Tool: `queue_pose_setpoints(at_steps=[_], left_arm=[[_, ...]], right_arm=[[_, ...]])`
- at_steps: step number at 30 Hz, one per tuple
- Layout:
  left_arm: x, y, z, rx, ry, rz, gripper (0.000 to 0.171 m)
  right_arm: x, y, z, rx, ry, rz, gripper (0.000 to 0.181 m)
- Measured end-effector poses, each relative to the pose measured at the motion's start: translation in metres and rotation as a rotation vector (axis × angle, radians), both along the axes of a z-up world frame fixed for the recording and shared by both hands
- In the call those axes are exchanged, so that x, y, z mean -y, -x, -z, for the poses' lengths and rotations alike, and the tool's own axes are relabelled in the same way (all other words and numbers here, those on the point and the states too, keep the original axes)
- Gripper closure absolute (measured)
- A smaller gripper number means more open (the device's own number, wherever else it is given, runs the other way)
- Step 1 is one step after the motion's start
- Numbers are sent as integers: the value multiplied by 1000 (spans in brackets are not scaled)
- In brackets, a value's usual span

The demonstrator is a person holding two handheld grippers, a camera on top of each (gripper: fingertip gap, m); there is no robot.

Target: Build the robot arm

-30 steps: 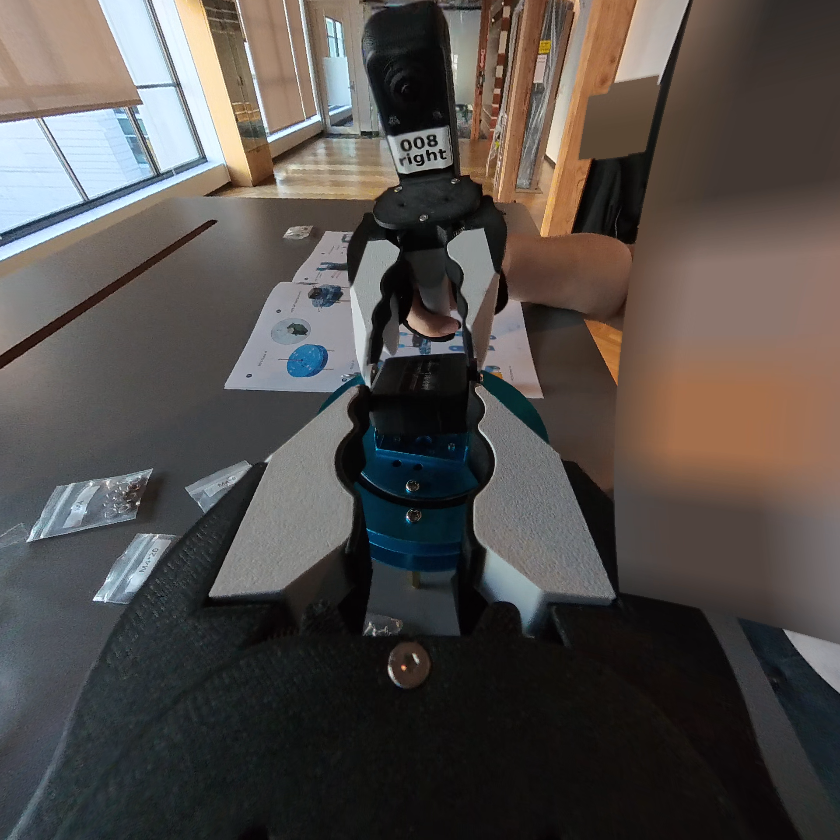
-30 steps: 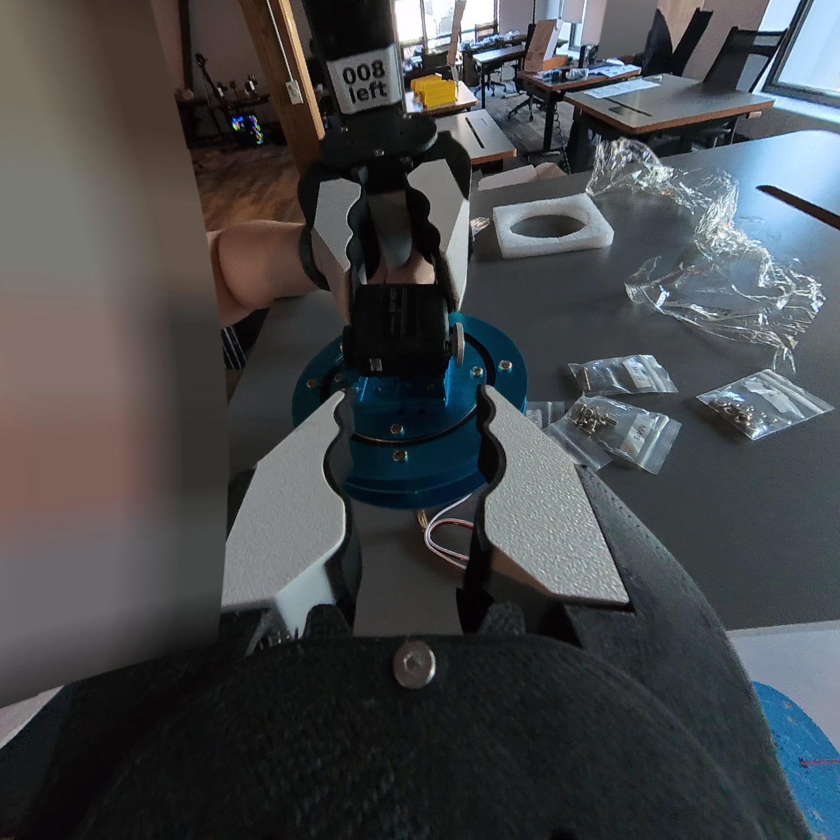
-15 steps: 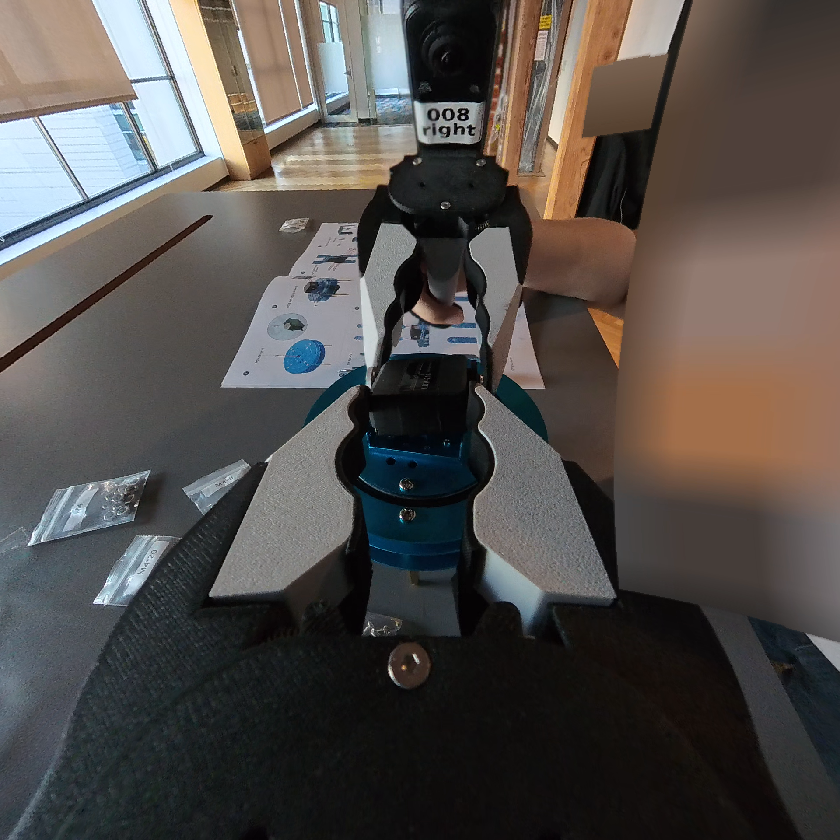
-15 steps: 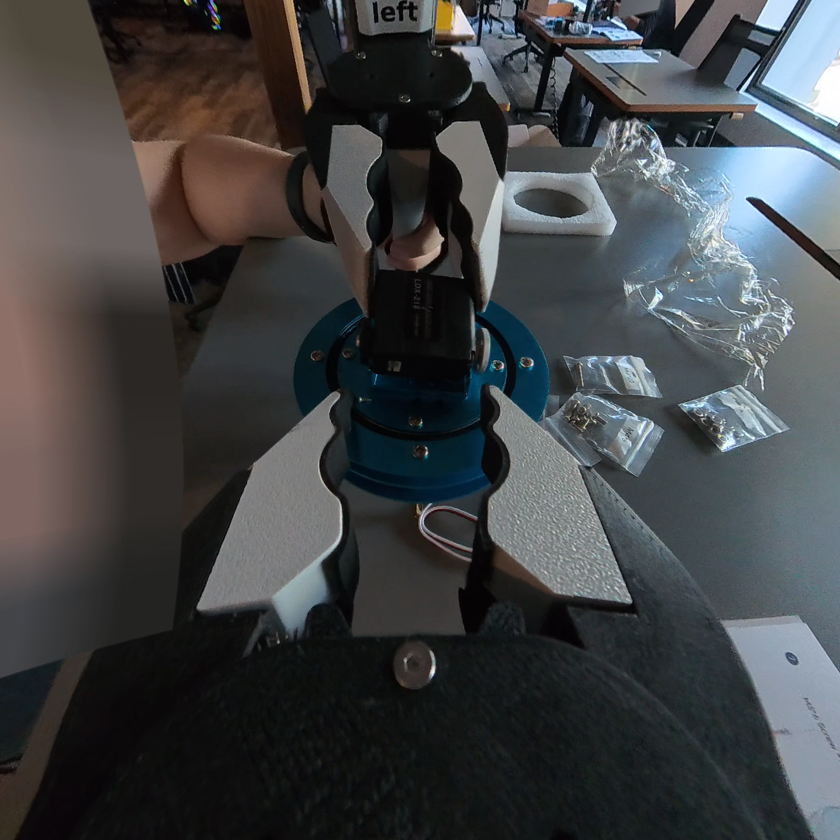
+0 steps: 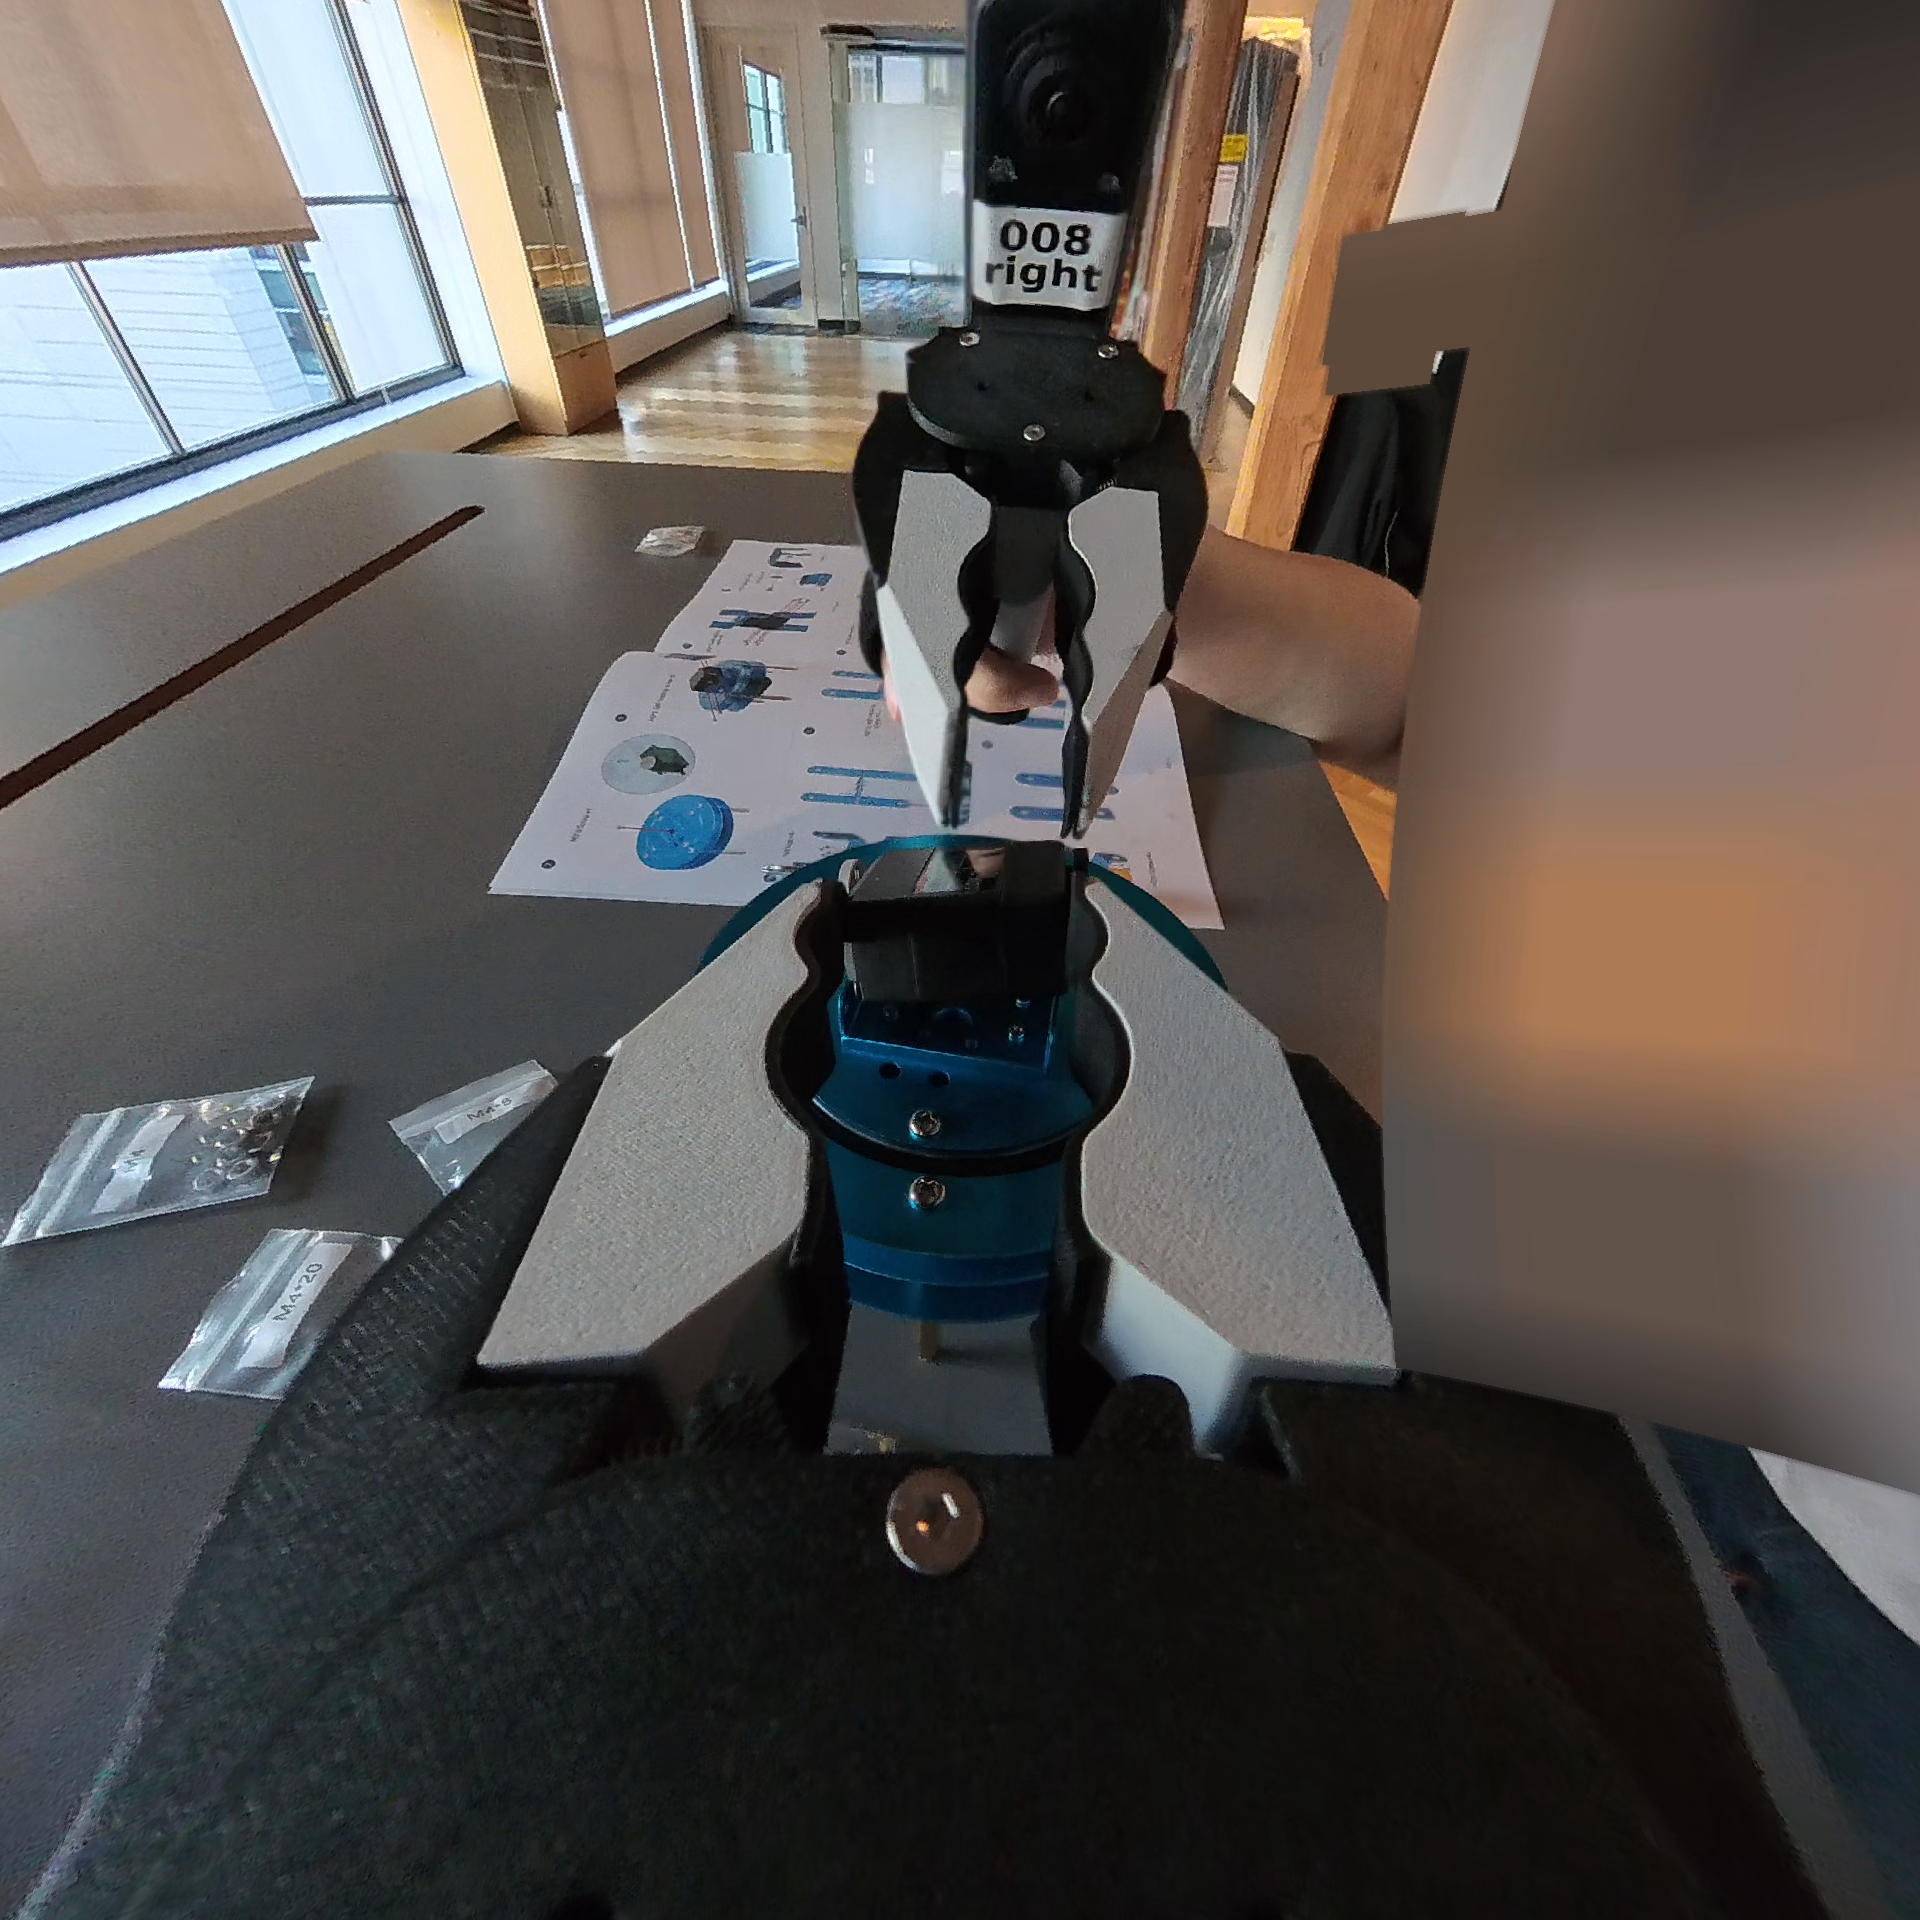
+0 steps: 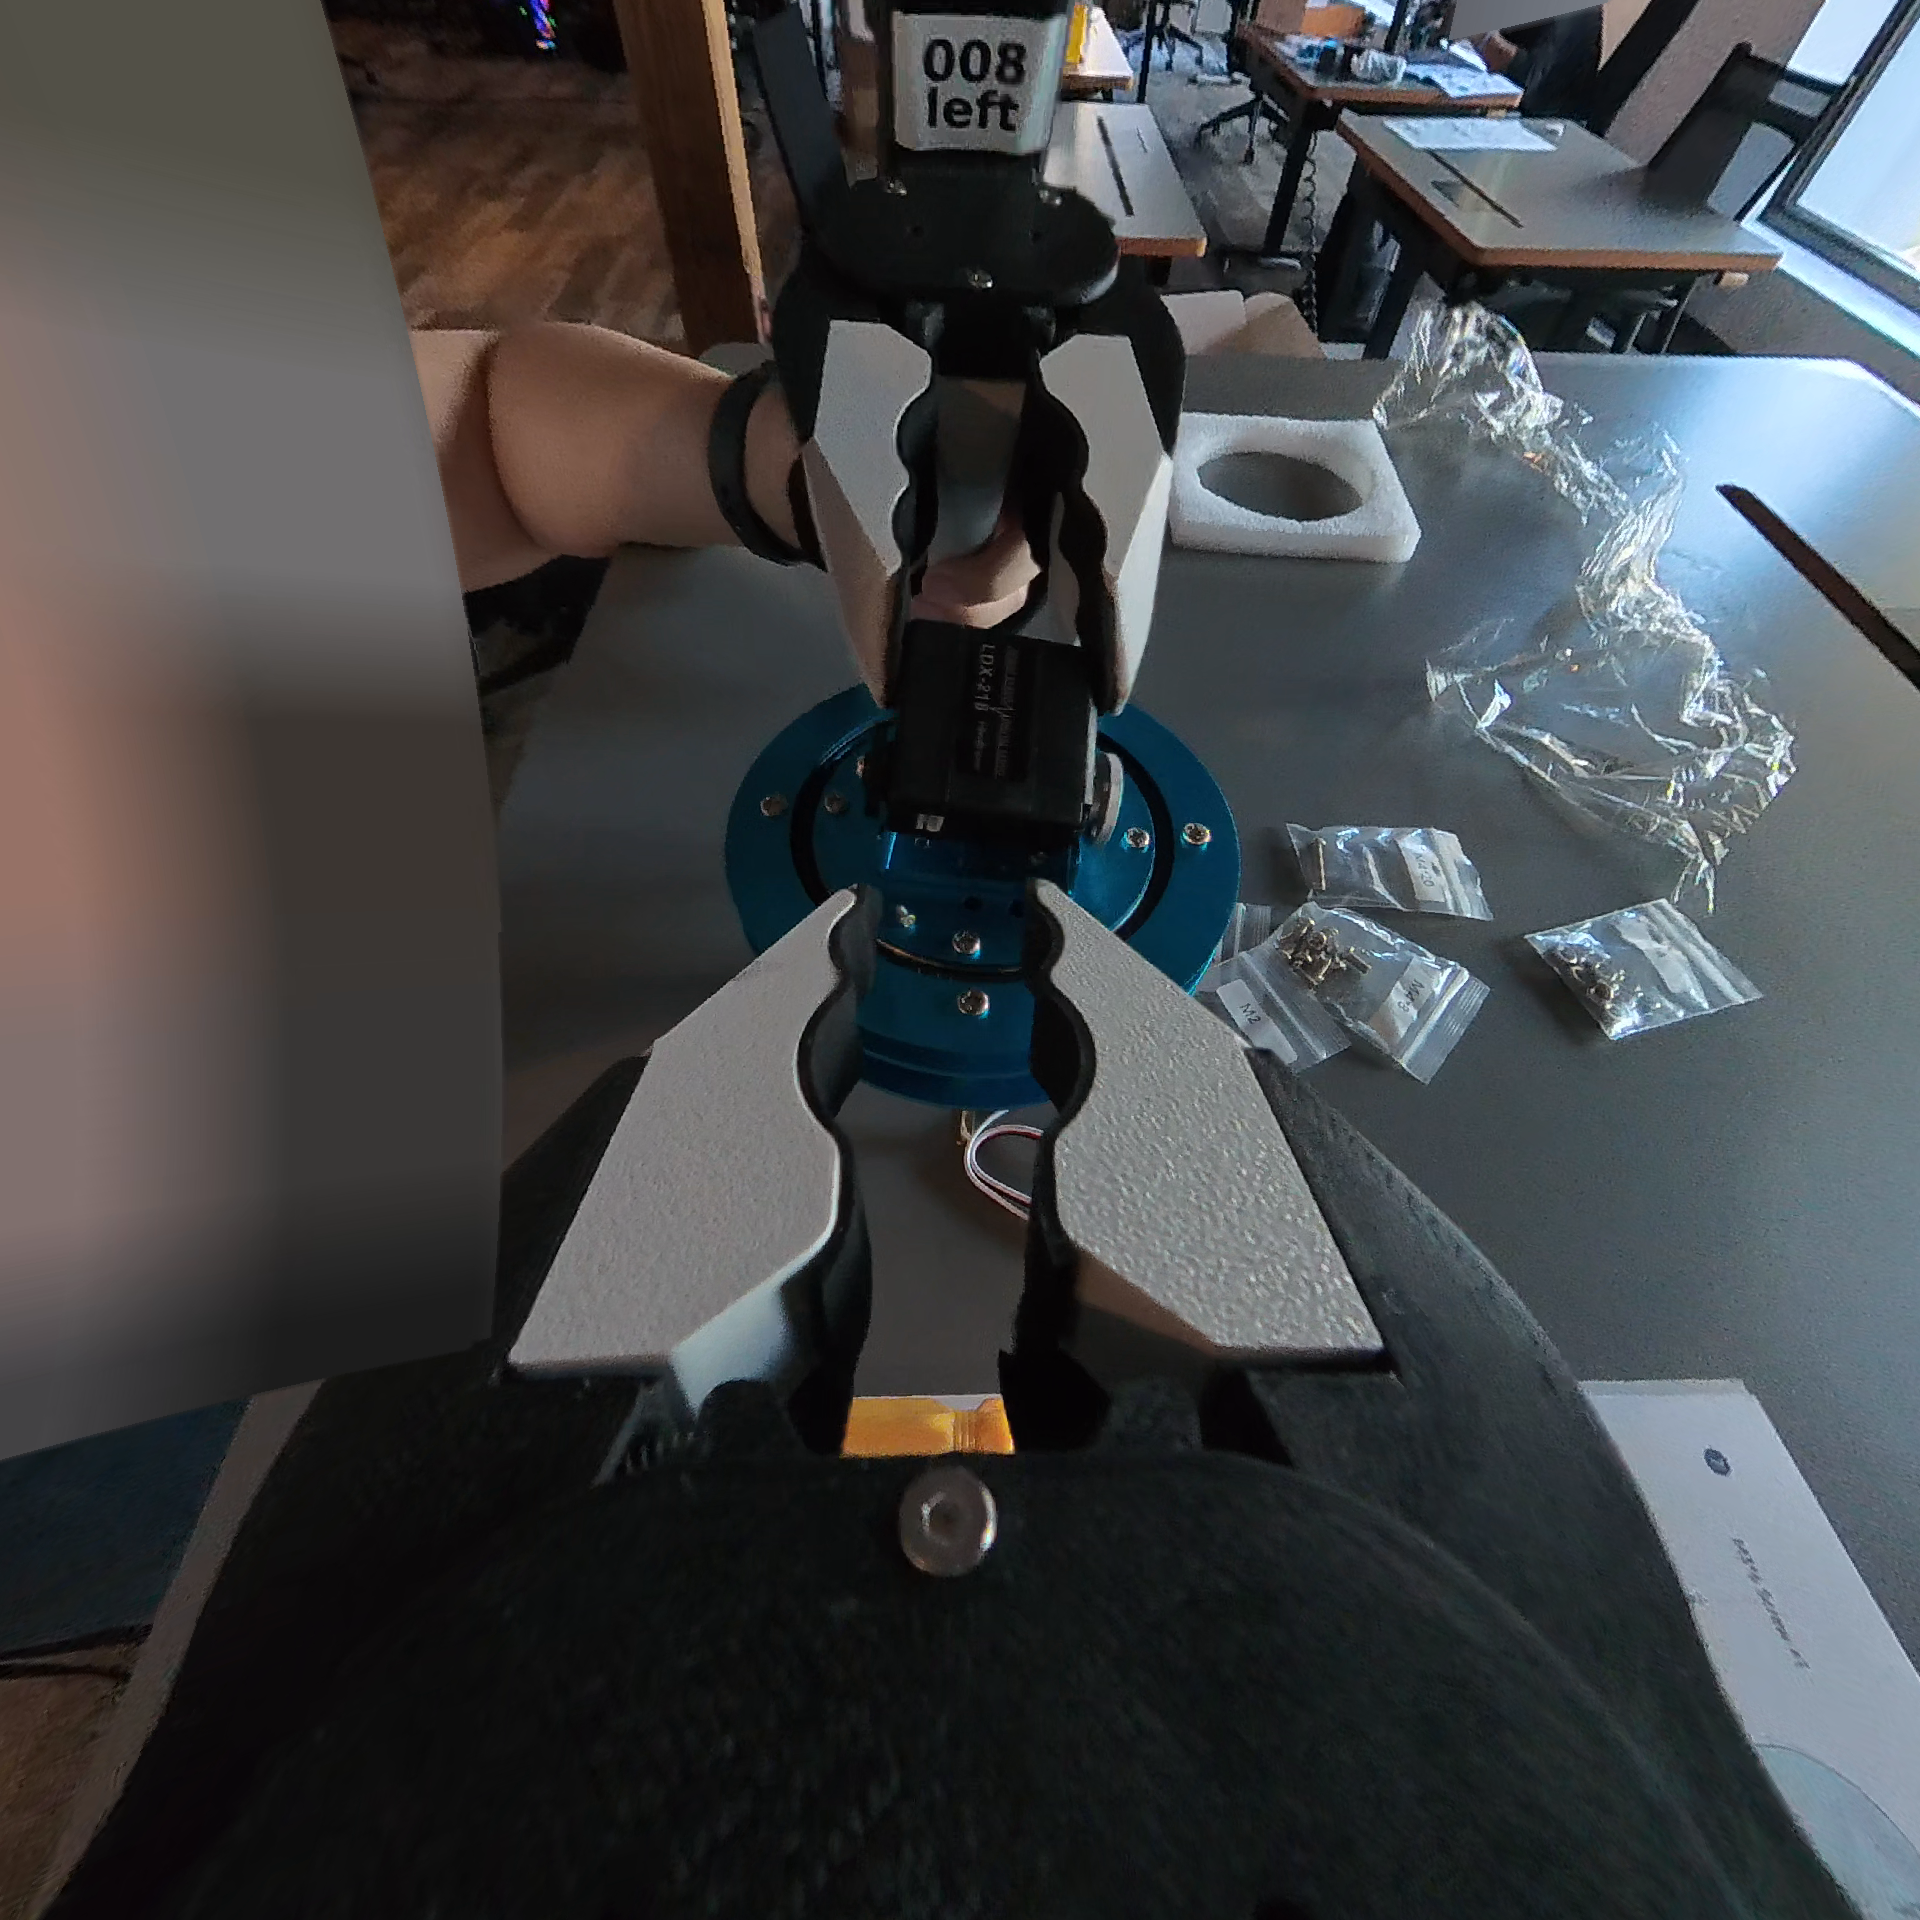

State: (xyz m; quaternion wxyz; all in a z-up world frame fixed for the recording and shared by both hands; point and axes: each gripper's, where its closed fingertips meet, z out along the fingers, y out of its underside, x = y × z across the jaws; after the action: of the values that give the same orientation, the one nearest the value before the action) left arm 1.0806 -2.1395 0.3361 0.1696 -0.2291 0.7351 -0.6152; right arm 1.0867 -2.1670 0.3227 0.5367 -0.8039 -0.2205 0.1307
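So the left gripper has its fingers clamped on the two sides of the black servo block, which sits on top of the blue round base. In the right wrist view you can see the grey fingers pinching the block's upper part; the contact itself is partly hidden by the black finger linings, so I can't tell how deep the grip goes. In the left wrist view the gripper's own body covers the lower front of the base, and only a sliver of its flange peeks out behind the right finger.

The right gripper hangs just above the servo block on the far side from the left one, fingers narrowly parted with nothing between them, tips clear of the block. From its own camera the fingertips frame the near edge of the base.

A red and white wire loop pokes out from under the base, half hidden behind the right finger. Beside the base lie small screw bags, further off a crumpled clear wrap and a white foam frame. Behind the base, printed sheets lie on the dark table. A big blurred patch blocks one side of each view.
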Motion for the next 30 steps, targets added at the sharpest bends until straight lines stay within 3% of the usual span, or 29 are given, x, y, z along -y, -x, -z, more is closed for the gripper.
queue_pose_setpoints(at_steps=[5,12,30], left_arm=[[-1,0,-4,-19,42,7,130],[0,1,-7,-11,43,3,130],[1,-1,-7,-33,58,-22,130]], right_arm=[[4,10,0,48,-45,-73,167],[-1,15,15,37,-11,-100,167],[-2,15,16,-2,-36,-123,172]])
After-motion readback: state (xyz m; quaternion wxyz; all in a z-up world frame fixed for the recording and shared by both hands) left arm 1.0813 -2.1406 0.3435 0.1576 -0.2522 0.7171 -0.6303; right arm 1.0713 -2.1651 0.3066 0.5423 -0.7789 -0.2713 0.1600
